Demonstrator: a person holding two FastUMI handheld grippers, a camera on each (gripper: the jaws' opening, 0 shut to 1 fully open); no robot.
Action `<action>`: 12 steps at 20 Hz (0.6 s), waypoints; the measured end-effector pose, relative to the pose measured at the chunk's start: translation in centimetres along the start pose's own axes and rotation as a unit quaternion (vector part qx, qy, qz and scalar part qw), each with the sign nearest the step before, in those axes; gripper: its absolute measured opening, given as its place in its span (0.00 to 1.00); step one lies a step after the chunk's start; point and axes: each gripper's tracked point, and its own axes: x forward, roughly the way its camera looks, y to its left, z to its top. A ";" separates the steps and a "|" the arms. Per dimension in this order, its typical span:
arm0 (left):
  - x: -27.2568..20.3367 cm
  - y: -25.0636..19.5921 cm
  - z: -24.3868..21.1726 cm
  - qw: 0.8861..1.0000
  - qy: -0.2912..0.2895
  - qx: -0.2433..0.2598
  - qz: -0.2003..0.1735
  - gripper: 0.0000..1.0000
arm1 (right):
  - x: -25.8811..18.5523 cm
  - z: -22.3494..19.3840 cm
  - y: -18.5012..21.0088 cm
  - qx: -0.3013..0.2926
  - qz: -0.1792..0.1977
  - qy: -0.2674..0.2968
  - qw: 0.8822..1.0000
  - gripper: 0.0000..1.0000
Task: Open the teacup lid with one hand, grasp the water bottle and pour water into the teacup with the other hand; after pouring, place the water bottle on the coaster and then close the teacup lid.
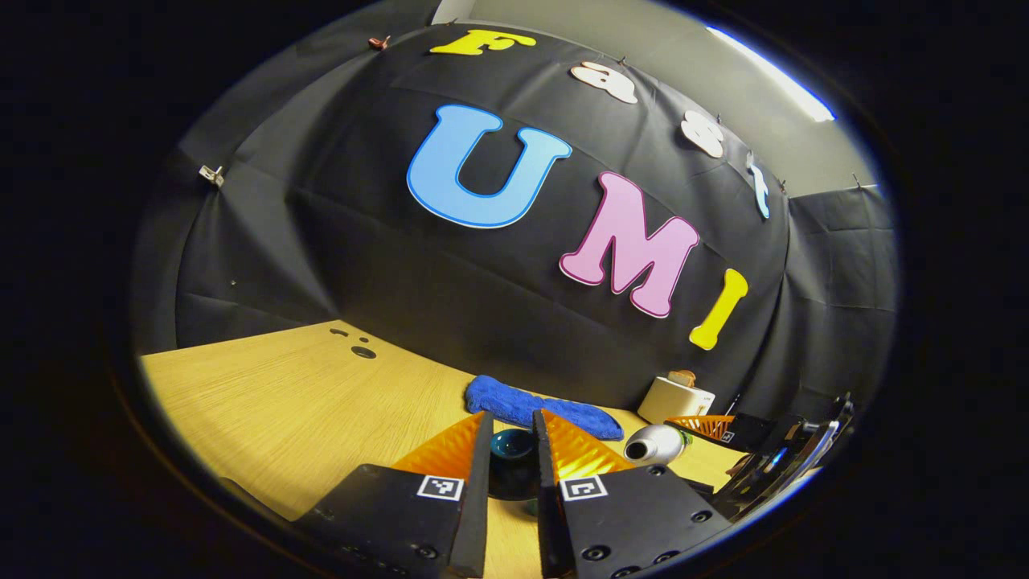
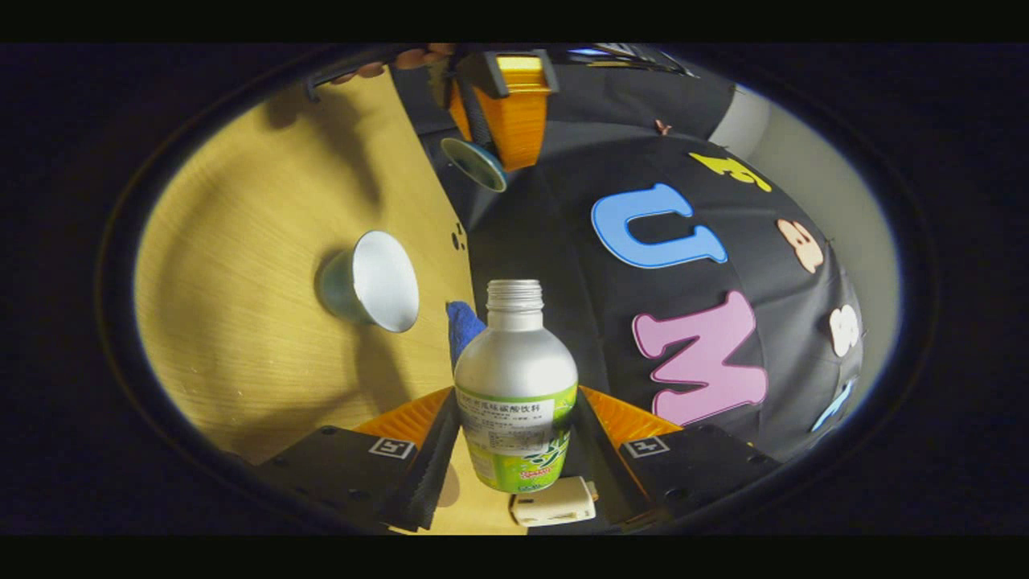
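Pale wood-grain table was the biggest thing, w/ wide bare room on the left in the left gripper view, and a few small dark holes near its back edge by the booth wall.

Blue folded cloth lay along the table's back edge, just beyond the left gripper. White toaster w/ bread in its slot stood farther right, near the wall.

Silver metal water bottle w/ green-and-white label, cap off, threaded neck open, sat between the right gripper's fingers; both fingers pressed the labelled lower body, so clamped on it. Its long axis ran along the fingers, mouth pointing away from the camera. In the left gripper view the same bottle lay nearly level above the table, open mouth facing left, toward the camera.

Teacup, dark outside, white inside, stood on the table, lid off, well apart from the bottle's mouth; bare table all around it.

Dark blue-green round teacup lid was held between the left gripper's fingers, which closed on its sides; in the right gripper view the lid showed in that gripper, off the table, away from the cup.

Small cream block lay under the bottle's base; couldn't tell what it was.
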 end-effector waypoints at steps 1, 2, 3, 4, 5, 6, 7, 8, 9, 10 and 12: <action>0.0 0.0 -0.1 1.000 0.001 0.000 0.000 0.29 | 0.0 -0.1 0.0 -0.017 0.000 0.001 1.000 0.77; 0.0 0.0 -0.1 1.000 0.001 -0.001 0.000 0.29 | 0.1 -0.3 0.0 -0.037 -0.001 0.002 0.999 0.78; 0.0 0.0 -0.2 1.000 0.002 -0.001 0.001 0.29 | 0.2 -0.2 -0.1 -0.058 -0.002 0.001 0.998 0.78; 0.0 0.1 -0.2 1.000 0.003 -0.001 0.001 0.29 | 0.2 -0.2 0.0 -0.076 -0.003 0.000 0.997 0.78; 0.0 0.1 -0.2 1.000 0.003 -0.002 0.003 0.29 | 0.2 -0.1 0.2 -0.091 -0.002 -0.002 0.996 0.78; 0.0 0.0 -0.1 1.000 0.004 -0.002 0.003 0.29 | 0.1 -0.1 0.4 -0.107 -0.002 -0.003 0.994 0.78; 0.0 0.0 -0.3 1.000 0.004 -0.002 0.003 0.29 | 0.1 -0.1 0.6 -0.122 -0.003 -0.004 0.992 0.78; 0.0 0.1 -0.2 1.000 0.005 -0.002 0.002 0.29 | 0.1 -0.1 0.8 -0.137 -0.003 -0.003 0.991 0.78; 0.0 0.1 -0.3 1.000 0.005 -0.002 0.002 0.29 | 0.1 -0.1 1.0 -0.150 -0.003 -0.003 0.989 0.78; 0.0 0.0 -0.3 1.000 0.006 -0.002 0.001 0.29 | 0.1 0.1 1.1 -0.160 -0.003 -0.004 0.987 0.78; 0.0 0.1 -0.4 1.000 0.007 -0.003 0.002 0.29 | 0.0 0.2 1.3 -0.183 -0.004 -0.007 0.983 0.78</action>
